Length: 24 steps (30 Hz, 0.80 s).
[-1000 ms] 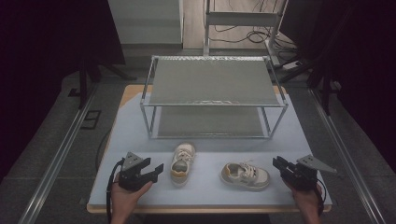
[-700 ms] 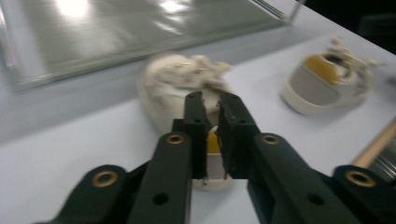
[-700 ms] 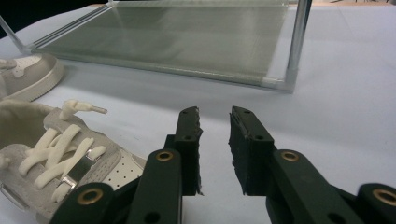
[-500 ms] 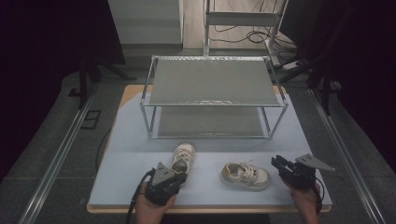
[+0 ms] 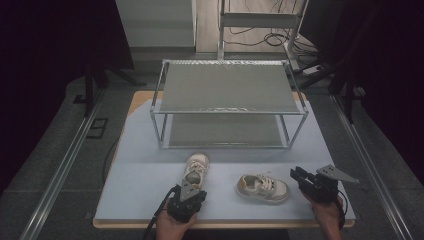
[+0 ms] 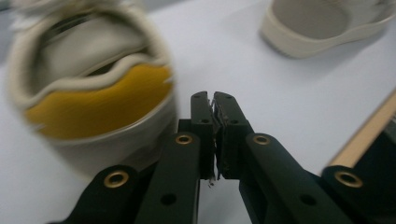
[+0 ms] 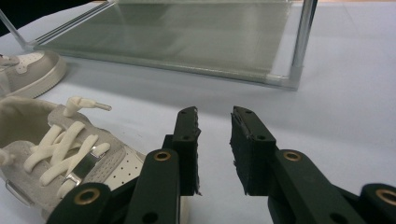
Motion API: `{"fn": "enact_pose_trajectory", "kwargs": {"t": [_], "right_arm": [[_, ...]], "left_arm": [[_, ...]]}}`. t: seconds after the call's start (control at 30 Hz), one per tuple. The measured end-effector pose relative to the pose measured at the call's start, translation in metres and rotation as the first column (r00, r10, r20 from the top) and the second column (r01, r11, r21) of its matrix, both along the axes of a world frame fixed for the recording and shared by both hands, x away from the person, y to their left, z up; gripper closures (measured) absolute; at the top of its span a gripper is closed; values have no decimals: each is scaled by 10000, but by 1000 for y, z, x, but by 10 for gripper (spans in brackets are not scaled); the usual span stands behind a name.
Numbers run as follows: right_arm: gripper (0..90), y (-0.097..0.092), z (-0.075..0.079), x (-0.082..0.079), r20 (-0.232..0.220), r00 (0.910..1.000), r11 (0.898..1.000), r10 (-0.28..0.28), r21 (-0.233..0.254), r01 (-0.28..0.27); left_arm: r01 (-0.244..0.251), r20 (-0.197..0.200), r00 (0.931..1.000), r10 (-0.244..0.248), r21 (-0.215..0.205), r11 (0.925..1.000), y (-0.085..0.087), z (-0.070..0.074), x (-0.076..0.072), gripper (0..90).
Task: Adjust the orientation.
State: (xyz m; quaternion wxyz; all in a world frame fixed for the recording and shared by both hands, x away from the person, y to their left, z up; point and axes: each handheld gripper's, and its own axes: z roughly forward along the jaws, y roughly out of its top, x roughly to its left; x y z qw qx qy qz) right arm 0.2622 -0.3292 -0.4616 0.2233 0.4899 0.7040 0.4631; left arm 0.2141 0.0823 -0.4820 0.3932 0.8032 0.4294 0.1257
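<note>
Two small beige shoes lay on the pale blue table (image 5: 135,180), in front of a two-tier metal rack (image 5: 227,95). The left shoe (image 5: 195,167) pointed away from the person, its toe toward the rack; its heel sat just ahead of the left gripper (image 5: 187,192), which had come in close behind it from the table's left side. In the left gripper view the heel of that shoe (image 6: 93,98), blurred, with a yellow lining inside the collar, sat just to the left of the jaws, beside them rather than between them. The left gripper (image 6: 214,100) had its jaws pressed together with nothing caught in them. Farther off, up and to the right of those jaws, the sole edge of the right shoe (image 6: 322,23) showed.

The right shoe (image 5: 262,187) lay roughly crosswise on the table, just left of the right gripper (image 5: 300,175), apart from it. In the right gripper view this shoe (image 7: 60,149) with its cream laces lay low at the left, beside the left jaw. The right gripper (image 7: 214,114) stood partly open, a clear gap between its jaws, holding nothing. Beyond those jaws the rack's lower shelf (image 7: 187,32) stretched across, one post (image 7: 301,37) up at the right, and the left shoe (image 7: 28,72) lay far to the left.

A hand (image 5: 172,227) held each gripper from the near edge.
</note>
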Motion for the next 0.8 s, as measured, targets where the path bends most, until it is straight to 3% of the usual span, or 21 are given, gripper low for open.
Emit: {"fn": "enact_pose_trajectory", "kwargs": {"t": [0.33, 0.57, 0.7, 0.8], "right_arm": [[715, -2, 0, -1, -59, 9999, 10000, -93, -18, 93], [718, -3, 0, -1, -84, 9999, 9999, -99, -18, 99], [719, -2, 0, 0, -89, 9999, 10000, -89, -30, 89], [720, -2, -1, 0, -121, 9999, 10000, -65, -34, 65]], "left_arm": [[-376, -253, 9990, 373, -121, 9992, 26, -3, 1, 892], [-624, -431, 9972, 613, -250, 9977, 42, -4, 4, 855], [-433, -279, 9987, 422, -378, 9984, 38, 1, 1, 825], [-361, 225, 9990, 379, -748, 9965, 40, 14, -5, 754]]}}
